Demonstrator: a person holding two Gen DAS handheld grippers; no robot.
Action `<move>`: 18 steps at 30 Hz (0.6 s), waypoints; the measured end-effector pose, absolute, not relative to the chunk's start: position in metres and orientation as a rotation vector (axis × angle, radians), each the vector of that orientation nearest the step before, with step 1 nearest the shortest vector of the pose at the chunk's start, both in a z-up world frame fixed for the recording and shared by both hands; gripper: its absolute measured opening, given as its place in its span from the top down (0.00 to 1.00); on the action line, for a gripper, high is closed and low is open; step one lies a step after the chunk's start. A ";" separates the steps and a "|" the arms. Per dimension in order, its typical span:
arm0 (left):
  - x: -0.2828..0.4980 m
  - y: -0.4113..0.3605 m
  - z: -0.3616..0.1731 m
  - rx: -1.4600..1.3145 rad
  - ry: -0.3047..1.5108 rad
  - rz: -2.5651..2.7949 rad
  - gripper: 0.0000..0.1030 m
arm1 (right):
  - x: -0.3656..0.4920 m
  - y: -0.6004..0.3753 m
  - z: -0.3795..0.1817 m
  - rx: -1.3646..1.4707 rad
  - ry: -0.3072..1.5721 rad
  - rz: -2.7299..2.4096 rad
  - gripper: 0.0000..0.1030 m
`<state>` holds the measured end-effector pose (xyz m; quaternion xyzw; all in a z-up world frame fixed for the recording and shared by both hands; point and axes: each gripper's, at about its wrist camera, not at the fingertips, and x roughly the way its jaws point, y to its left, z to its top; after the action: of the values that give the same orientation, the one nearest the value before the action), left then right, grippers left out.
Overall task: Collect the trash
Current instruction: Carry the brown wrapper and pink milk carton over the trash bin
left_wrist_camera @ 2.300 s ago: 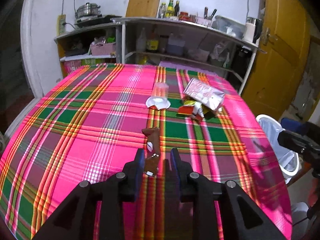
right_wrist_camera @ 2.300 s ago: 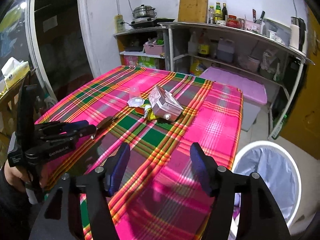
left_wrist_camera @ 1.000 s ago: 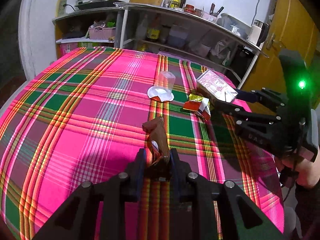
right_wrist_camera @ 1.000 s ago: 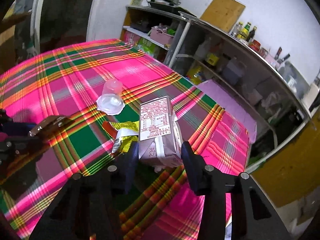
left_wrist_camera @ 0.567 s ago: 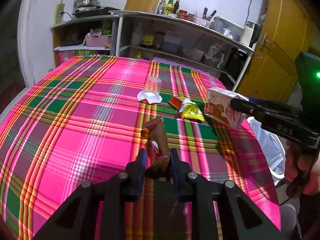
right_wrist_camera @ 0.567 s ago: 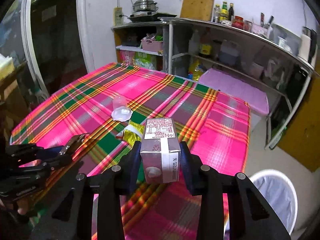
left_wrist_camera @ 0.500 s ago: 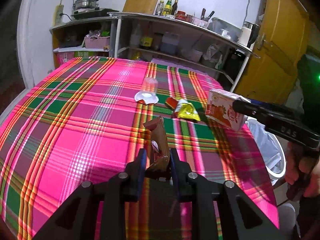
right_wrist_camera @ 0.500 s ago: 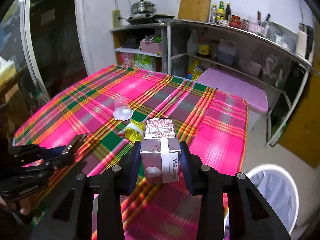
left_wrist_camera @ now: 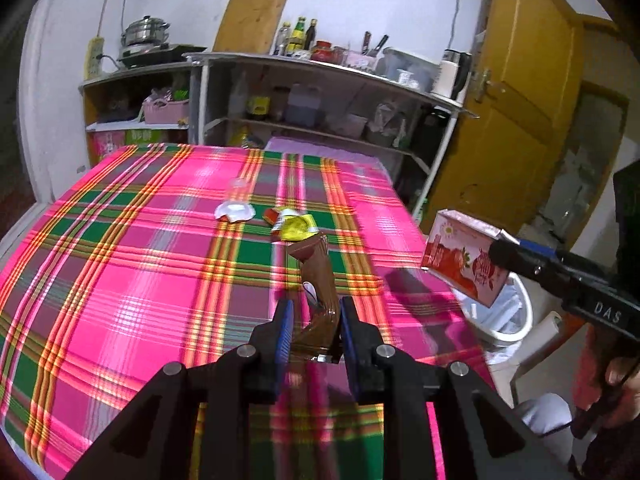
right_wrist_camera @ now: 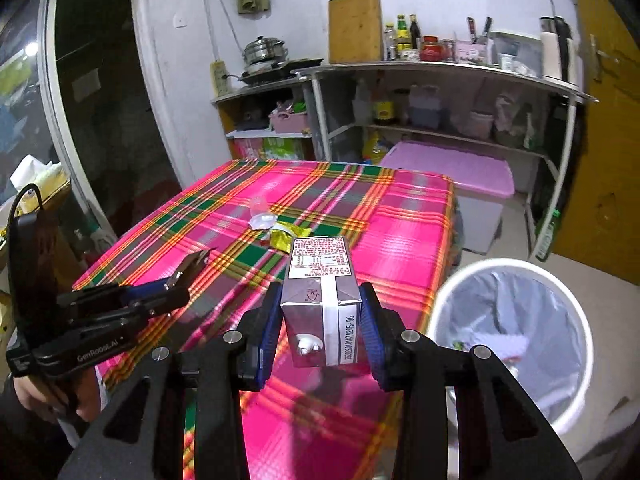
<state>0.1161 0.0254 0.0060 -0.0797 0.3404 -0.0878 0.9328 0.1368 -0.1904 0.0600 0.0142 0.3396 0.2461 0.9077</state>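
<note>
My left gripper (left_wrist_camera: 314,322) pinches a brown wrapper (left_wrist_camera: 318,286) between its two fingers, and the wrapper sticks up, bent and crinkly, above the table (left_wrist_camera: 120,280). The table has a bright pink, green and orange checked cloth on it. My right gripper (right_wrist_camera: 320,322) squeezes a small drink carton (right_wrist_camera: 320,300) from both sides. The carton is in the air near the right edge of the table, close to a white trash bin (right_wrist_camera: 510,344) with a bag inside. The bin stands on the floor just to the right of the table. In the left camera I see the carton (left_wrist_camera: 466,258) held out over the bin (left_wrist_camera: 516,320). Far on the table lies more trash: a clear plastic cup (left_wrist_camera: 236,208) turned upside down on its white lid, and just to its right a yellow wrapper (left_wrist_camera: 296,228) with a bit of red beside it. They lie well apart from both grippers. Behind the table are gray shelves (right_wrist_camera: 440,92) with bottles and boxes, and a pot (right_wrist_camera: 264,52) sits on a stove on the left.
</note>
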 end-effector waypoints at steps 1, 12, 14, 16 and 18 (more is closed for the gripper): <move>0.115 0.022 0.008 -0.162 0.692 -0.189 0.77 | 0.133 -0.197 0.061 0.040 0.698 0.497 0.63; 0.113 -0.028 0.024 -0.127 0.673 -0.292 0.77 | 0.119 -0.255 0.067 0.113 0.679 0.387 0.62; 0.116 -0.038 0.025 -0.119 0.675 -0.310 0.77 | 0.118 -0.265 0.065 0.126 0.678 0.365 0.62; 0.120 -0.048 0.025 -0.111 0.676 -0.330 0.77 | 0.118 -0.273 0.063 0.136 0.679 0.350 0.62; 0.124 -0.057 0.025 -0.103 0.677 -0.347 0.77 | 0.119 -0.282 0.060 0.147 0.681 0.331 0.62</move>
<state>0.1241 -0.0567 0.0249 -0.0503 0.3303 -0.1694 0.9272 0.1192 -0.2819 0.0605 0.0716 0.3321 0.1612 0.9266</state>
